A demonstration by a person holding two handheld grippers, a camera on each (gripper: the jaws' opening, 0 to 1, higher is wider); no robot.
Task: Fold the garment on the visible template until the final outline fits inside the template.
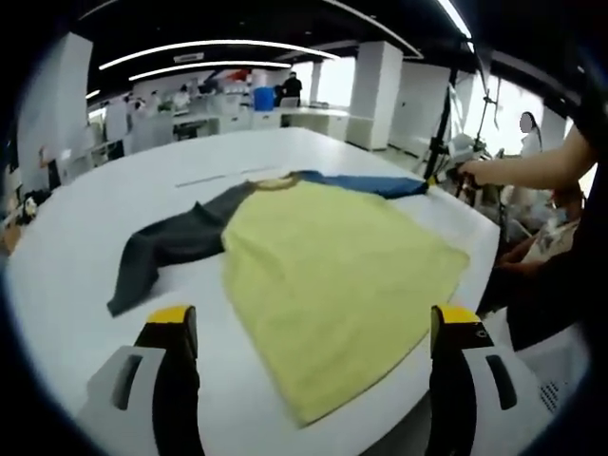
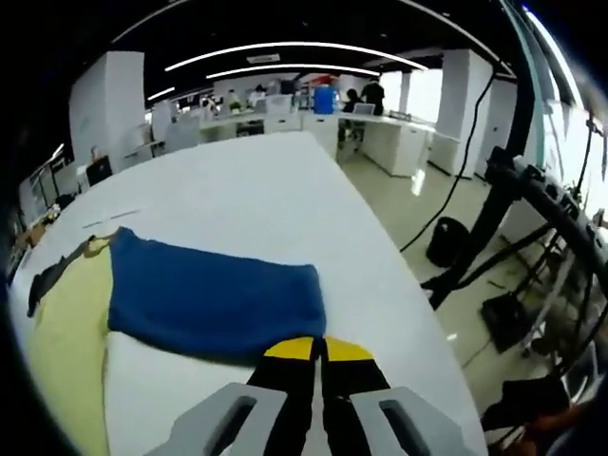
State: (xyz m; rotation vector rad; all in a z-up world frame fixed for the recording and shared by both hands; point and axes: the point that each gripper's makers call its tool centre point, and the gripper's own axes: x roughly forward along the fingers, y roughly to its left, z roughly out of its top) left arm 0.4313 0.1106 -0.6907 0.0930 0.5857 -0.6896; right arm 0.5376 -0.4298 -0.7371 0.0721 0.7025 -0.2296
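Note:
A garment with a yellow body [image 1: 332, 275], a dark grey sleeve [image 1: 166, 247] and a blue sleeve [image 1: 370, 183] lies flat on the white table [image 1: 85, 237]. My left gripper [image 1: 313, 318] hovers over the near hem, its jaws wide open and empty. In the right gripper view the blue sleeve [image 2: 214, 294] stretches leftward to the yellow body [image 2: 62, 342]. My right gripper [image 2: 318, 350] is shut at the sleeve's cuff corner, whose near edge is slightly raised. In the left gripper view that right gripper [image 1: 442, 176] is seen at the sleeve's far end, held by a person's arm [image 1: 532, 166].
The table's edge [image 2: 399, 285] runs close beside the cuff, with black stands [image 2: 513, 218] and cables on the floor beyond. A thin line mark [image 1: 214, 177] crosses the table behind the collar. Desks and people are far back.

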